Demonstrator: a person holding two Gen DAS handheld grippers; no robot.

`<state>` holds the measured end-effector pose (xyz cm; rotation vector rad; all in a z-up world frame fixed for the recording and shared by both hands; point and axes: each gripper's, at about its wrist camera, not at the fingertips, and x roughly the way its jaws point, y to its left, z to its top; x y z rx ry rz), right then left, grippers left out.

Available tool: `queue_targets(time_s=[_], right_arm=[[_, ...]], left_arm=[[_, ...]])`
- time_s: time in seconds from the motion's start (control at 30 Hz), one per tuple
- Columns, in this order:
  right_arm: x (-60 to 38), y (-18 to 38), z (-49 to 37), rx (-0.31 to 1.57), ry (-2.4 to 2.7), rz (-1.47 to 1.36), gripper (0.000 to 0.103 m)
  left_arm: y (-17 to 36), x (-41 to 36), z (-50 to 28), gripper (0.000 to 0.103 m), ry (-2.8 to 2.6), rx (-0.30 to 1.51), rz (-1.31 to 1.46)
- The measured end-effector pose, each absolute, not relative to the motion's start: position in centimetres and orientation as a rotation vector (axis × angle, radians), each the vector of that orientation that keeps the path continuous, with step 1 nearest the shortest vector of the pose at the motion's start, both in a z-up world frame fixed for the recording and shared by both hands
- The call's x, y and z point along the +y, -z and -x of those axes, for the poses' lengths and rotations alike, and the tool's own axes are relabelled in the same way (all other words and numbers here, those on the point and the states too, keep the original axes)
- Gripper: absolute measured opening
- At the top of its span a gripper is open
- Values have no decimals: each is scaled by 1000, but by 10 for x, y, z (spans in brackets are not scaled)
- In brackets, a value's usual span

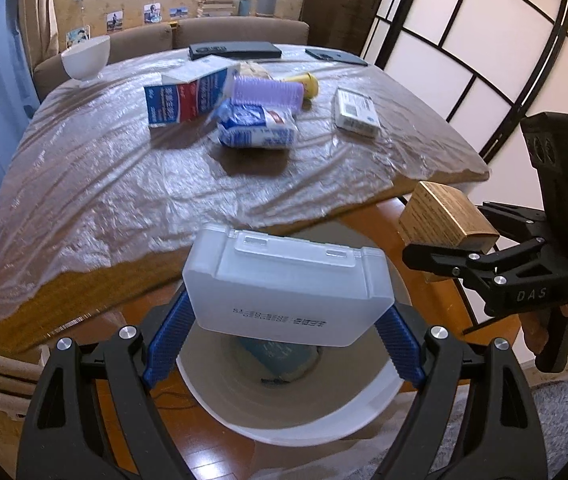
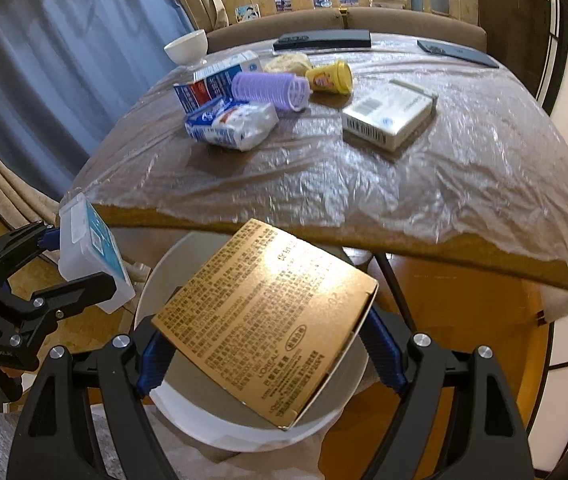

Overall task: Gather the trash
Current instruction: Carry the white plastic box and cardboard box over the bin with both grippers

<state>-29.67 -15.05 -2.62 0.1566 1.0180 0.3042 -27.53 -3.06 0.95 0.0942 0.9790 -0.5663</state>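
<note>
My left gripper [image 1: 284,344] is shut on a translucent white plastic box [image 1: 288,284] and holds it over the open white trash bin [image 1: 296,420] on the floor. My right gripper [image 2: 272,356] is shut on a gold cardboard box [image 2: 268,320] above the same bin [image 2: 188,412]. The gold box also shows in the left wrist view [image 1: 444,216], and the plastic box in the right wrist view [image 2: 92,256]. On the plastic-covered table [image 1: 124,184] lie a milk carton [image 1: 188,96], a purple roller [image 1: 268,94], a blue-white packet [image 1: 256,124], a yellow cup [image 1: 306,84] and a white box [image 1: 356,112].
A white bowl [image 1: 86,58] stands at the table's far left. Two dark flat devices [image 1: 234,50] lie at the far edge. A sofa is behind the table, a paper screen [image 1: 484,40] on the right, a curtain on the left. Something blue lies inside the bin.
</note>
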Motion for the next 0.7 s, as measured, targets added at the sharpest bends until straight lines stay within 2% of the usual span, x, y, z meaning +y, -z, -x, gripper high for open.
queue_targets(time_s=[0.7], right_arm=[[-136,57,291,1094,-322,-141,80]], left_arm=[[30,-42,285,86,567,1056,-147]])
